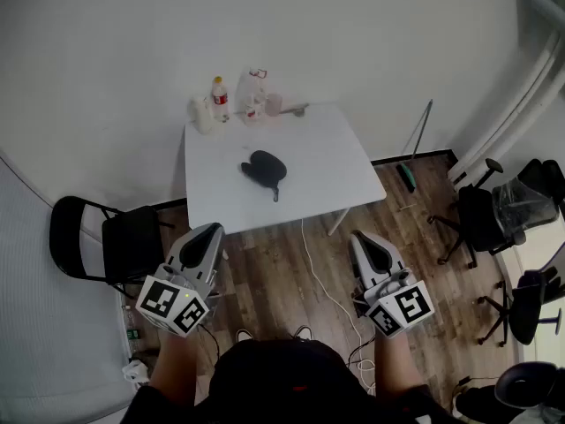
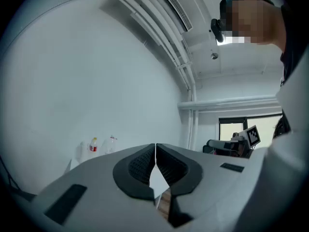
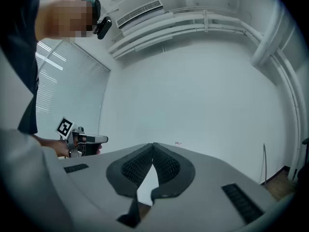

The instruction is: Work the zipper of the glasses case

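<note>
A dark glasses case [image 1: 264, 168] lies near the middle of the white table [image 1: 318, 184], with a strap trailing toward the table's front. Both grippers are held well short of the table, over the wooden floor. My left gripper [image 1: 210, 231] is at the lower left of the head view, my right gripper [image 1: 357, 237] at the lower right. In the left gripper view the left gripper [image 2: 155, 145] has its jaws meeting at the tips, nothing between them. The right gripper [image 3: 153, 144] looks the same in the right gripper view. The case is hidden in both gripper views.
Bottles [image 1: 219, 98] and small items [image 1: 255, 93] stand along the table's far edge by the wall. A black folding chair [image 1: 106, 241] is left of the table, office chairs [image 1: 494, 212] at the right. A white cable [image 1: 322, 276] runs across the floor.
</note>
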Tool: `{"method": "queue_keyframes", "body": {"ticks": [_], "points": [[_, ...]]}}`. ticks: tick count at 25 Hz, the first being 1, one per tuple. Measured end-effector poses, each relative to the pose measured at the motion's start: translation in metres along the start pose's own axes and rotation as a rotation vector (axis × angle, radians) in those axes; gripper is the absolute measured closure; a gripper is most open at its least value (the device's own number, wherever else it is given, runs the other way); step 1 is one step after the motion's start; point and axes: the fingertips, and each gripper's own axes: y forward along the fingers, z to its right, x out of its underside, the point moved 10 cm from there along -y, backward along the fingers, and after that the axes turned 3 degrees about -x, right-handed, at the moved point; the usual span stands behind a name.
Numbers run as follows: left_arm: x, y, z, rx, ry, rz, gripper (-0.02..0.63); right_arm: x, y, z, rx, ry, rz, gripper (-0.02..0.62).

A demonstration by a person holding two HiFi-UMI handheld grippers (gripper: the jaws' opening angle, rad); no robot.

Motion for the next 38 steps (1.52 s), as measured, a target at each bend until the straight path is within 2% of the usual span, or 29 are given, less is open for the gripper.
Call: {"method": "queue_keyframes", "body": {"ticks": [13, 23, 28, 32, 36, 38], "points": [[-0.004, -0.007, 0.005, -0.007, 0.017, -0.003, 0.578, 0.003, 0.002, -0.001, -0.023, 0.013, -0.003, 0.578], [-0.001, 0.003, 0.013, -0.017, 0.016, -0.022, 0.578, 0.008, -0.004, 0.016, -0.005, 0.063, 0.049, 0.577], [-0.002, 0.02, 0.03, -0.026, 0.009, -0.017, 0.578, 0.01, -0.018, 0.035, -0.02, 0.08, 0.051, 0.577], [0.012, 0.032, 0.051, -0.035, -0.001, -0.039, 0.578, 0.016, -0.038, 0.059, -0.032, 0.099, 0.047, 0.577], [0.024, 0.045, 0.071, -0.073, -0.006, -0.057, 0.578, 0.026, -0.049, 0.09, -0.053, 0.14, 0.041, 0.577], [0.024, 0.049, 0.082, -0.099, -0.013, -0.051, 0.578, 0.031, -0.051, 0.1, -0.073, 0.13, 0.026, 0.577]]}}
